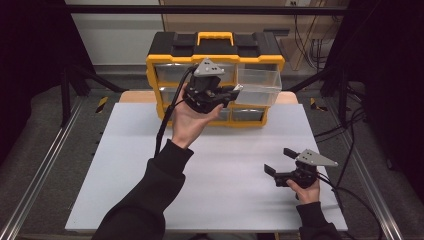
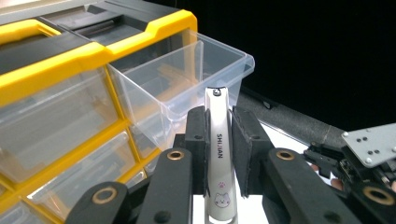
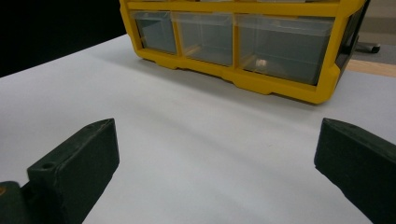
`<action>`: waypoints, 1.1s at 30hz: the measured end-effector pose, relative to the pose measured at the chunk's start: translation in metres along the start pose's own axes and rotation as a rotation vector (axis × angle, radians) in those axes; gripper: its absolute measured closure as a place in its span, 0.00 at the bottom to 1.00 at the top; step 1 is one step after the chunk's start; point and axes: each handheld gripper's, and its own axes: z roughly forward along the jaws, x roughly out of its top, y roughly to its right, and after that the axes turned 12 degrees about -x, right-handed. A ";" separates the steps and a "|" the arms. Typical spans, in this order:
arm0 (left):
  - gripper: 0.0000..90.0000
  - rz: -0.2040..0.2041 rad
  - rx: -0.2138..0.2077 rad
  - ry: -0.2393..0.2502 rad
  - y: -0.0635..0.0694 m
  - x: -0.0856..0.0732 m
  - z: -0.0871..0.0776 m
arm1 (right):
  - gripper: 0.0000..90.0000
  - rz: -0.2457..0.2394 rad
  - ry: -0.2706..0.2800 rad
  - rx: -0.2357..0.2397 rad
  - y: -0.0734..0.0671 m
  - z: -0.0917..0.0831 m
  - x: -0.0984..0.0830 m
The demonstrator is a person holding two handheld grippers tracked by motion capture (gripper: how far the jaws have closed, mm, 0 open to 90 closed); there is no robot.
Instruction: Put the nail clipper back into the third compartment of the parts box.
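Up close, left tongs [image 2: 219, 154] grip clippers [image 2: 219, 154].

Left gripper [image 1: 235, 91] raised, palm up, jaws clamped tight; right gripper [image 1: 278, 161] low near the table's right edge, jaws wide apart.

Soft, even overhead light on the pale table [image 1: 150, 165] — dark surroundings, faint shadows, slight blur.

Glossy metal nail clipper [image 2: 219, 154]; clear smooth plastic drawer [image 2: 187, 88]; matt table [image 1: 210, 170].
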 end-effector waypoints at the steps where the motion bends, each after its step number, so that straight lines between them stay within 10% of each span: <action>1: 0.86 -0.002 -0.001 0.004 -0.001 0.001 0.000 | 0.01 0.000 0.000 0.000 0.000 0.000 0.000; 33: 0.86 -0.010 0.007 0.030 -0.030 0.044 0.038 | 0.01 0.008 0.004 0.001 0.000 -0.001 0.000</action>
